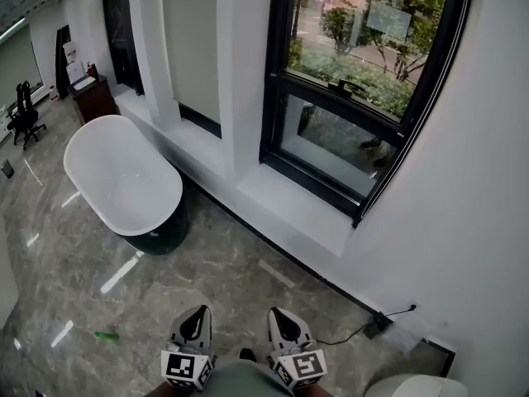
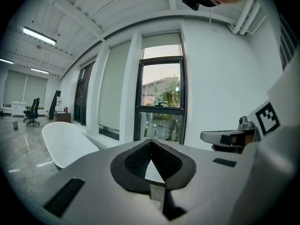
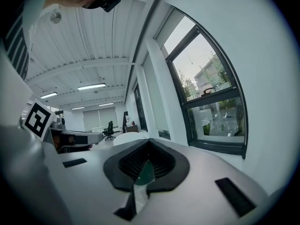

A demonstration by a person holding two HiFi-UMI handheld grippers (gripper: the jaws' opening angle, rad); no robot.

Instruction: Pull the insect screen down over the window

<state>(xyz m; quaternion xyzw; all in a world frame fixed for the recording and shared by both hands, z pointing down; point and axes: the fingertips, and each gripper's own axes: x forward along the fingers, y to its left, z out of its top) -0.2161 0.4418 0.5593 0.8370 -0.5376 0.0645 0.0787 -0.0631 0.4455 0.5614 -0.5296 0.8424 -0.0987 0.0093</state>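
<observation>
The left gripper [image 1: 196, 316] and right gripper [image 1: 282, 316], jaws together and holding nothing, sit side by side, well apart from the dark-framed window [image 1: 345, 143]

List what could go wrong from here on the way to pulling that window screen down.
The black cable trails over the floor by the wall; a foot may catch it on the way to the window.
The left gripper and right gripper are both shut and empty; they must open before gripping anything.
No screen pull shows in any view; it may sit high.
</observation>
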